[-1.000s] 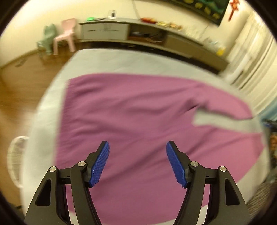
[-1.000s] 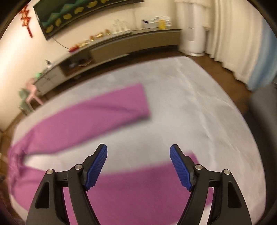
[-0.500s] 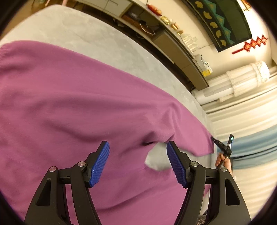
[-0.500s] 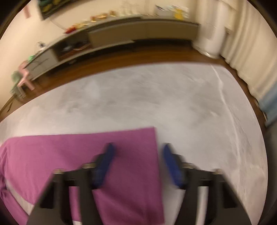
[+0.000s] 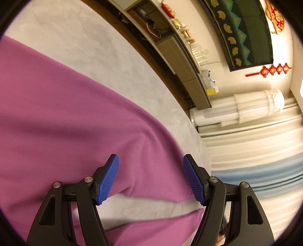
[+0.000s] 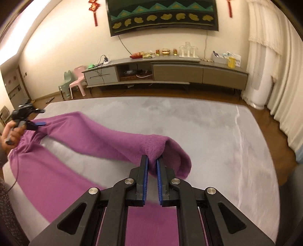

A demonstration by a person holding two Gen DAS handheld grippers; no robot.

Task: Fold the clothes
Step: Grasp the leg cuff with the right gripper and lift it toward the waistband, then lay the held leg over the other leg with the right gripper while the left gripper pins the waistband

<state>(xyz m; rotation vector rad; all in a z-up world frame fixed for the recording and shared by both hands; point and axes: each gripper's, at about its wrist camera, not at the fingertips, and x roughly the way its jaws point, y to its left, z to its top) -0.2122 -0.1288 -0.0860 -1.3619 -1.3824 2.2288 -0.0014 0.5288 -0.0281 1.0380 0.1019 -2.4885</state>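
Note:
Purple trousers (image 5: 56,117) lie spread on a grey padded surface (image 5: 106,62). In the left wrist view my left gripper (image 5: 151,177) is open, its blue pads hovering just above the crotch where the two legs split. In the right wrist view my right gripper (image 6: 151,168) is shut on the cuff end of one purple leg (image 6: 161,147) and holds it lifted off the surface. The left gripper (image 6: 38,124) also shows there at far left, by the waist end of the trousers.
The grey surface (image 6: 217,132) stretches to the right of the lifted leg. A long TV cabinet (image 6: 170,73) and a dark screen (image 6: 162,17) line the far wall. Small plastic chairs (image 6: 75,83) stand at back left. A white floor-standing unit (image 6: 259,89) and curtains stand at right.
My right gripper closed on the leg cuff and lifted it. My left gripper swung right along the trousers to the crotch, staying open.

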